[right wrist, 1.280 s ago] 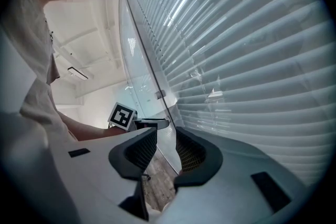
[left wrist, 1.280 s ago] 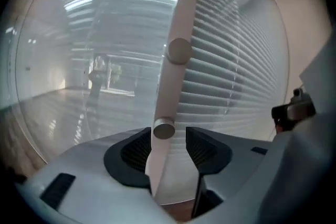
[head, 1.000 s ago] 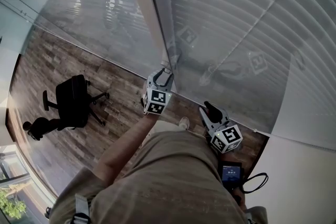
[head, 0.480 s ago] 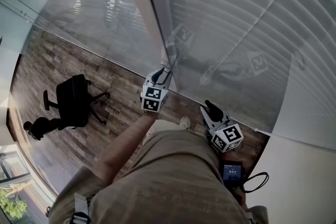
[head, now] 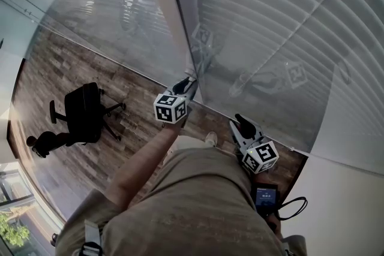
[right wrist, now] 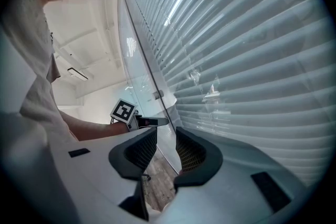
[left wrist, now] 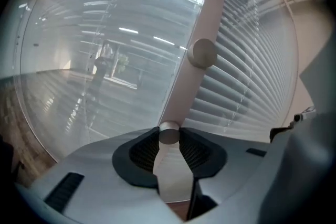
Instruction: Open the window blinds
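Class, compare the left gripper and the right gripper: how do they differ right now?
The left gripper, its jaws having just been closing, clamps a round knob on the window frame; the right gripper stands open, empty. The left gripper reaches the frame; the right gripper hangs back, nearer the person. Both point toward the blinds.
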The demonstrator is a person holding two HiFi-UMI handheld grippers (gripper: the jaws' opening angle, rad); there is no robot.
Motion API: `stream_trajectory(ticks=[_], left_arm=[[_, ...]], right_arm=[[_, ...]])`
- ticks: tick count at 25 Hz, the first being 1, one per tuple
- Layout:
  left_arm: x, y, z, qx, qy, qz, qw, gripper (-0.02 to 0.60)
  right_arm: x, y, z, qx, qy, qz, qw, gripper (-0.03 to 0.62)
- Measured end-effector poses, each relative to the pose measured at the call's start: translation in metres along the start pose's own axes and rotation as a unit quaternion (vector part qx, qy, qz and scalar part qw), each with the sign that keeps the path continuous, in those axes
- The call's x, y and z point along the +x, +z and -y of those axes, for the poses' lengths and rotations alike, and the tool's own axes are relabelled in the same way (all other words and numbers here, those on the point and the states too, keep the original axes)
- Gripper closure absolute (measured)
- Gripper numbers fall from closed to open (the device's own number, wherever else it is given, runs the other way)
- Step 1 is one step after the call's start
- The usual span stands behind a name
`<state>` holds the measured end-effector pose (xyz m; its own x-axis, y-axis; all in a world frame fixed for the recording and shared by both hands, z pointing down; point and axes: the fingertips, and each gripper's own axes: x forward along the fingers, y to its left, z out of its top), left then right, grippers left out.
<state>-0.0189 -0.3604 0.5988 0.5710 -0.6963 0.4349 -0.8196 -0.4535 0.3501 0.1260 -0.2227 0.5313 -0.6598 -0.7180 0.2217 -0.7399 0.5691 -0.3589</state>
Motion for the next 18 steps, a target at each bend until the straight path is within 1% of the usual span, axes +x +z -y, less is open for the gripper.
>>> stream_trajectory(ticks=[5,9,13,18], left_arm=[[-0.0002,0.0,-0.0006,-0.069,-0.025,0.008,0.9973,0.448],[0.0004,0.0015,-0.0032,-0.129,-0.045,0.016,0.9905,0.448],[-0.0021,0.0007,-0.0035,-0.186,-0.07,0.027,0.9797,0.448],[-0.002,0.0018,-0.0001,-0.256,-0.102,0.037,0.9606,0.448]], right_arm=[[0.0003,-0.0002,0.0006,0.0,0.0,0.0,1.0,0.476],[0.0026,0.0013,0.0007,0.0,0.002,0.001,1.0,0.475],[0.0002,0.0001,-0.0027,-0.001,0.0,0.0,1.0,0.476],[-0.0032,-0.0009,-0.003,-0.001,-0.001,0.0,1.0,0.475]])
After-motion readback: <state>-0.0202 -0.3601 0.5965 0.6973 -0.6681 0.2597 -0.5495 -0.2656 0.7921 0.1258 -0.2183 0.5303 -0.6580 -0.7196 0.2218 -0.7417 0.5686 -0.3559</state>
